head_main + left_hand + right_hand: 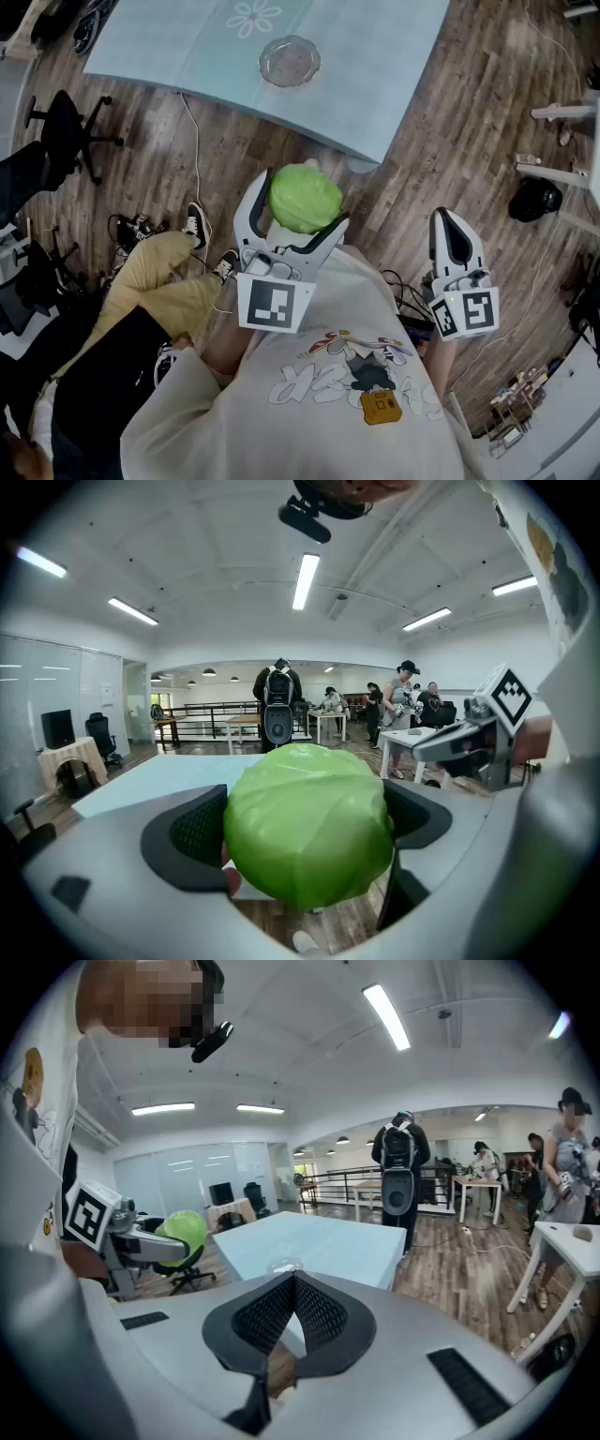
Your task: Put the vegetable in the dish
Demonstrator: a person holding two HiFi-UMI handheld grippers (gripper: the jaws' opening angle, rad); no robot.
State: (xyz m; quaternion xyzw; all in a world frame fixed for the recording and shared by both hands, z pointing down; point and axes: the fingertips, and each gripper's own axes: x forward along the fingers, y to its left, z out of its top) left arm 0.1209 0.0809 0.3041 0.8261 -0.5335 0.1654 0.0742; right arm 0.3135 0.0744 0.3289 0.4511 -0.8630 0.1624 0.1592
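Observation:
A round green cabbage [305, 197] sits between the jaws of my left gripper [298, 202], which is shut on it with the pads pressing both sides. It is held in the air over the wooden floor, short of the table. From the left gripper view the cabbage [309, 822] fills the space between the pads. A clear glass dish [289, 61] stands on the light blue table [187, 47] ahead, and shows as a faint dish [284, 1266] just past the right jaws. My right gripper [452, 225] is shut and empty, held to the right.
Black office chairs [61, 131] stand left of the table. A seated person's yellow sleeve [159, 272] is close on my left, with cables and shoes on the floor. White desks [562, 112] stand at the right. People stand far back in the room [403, 705].

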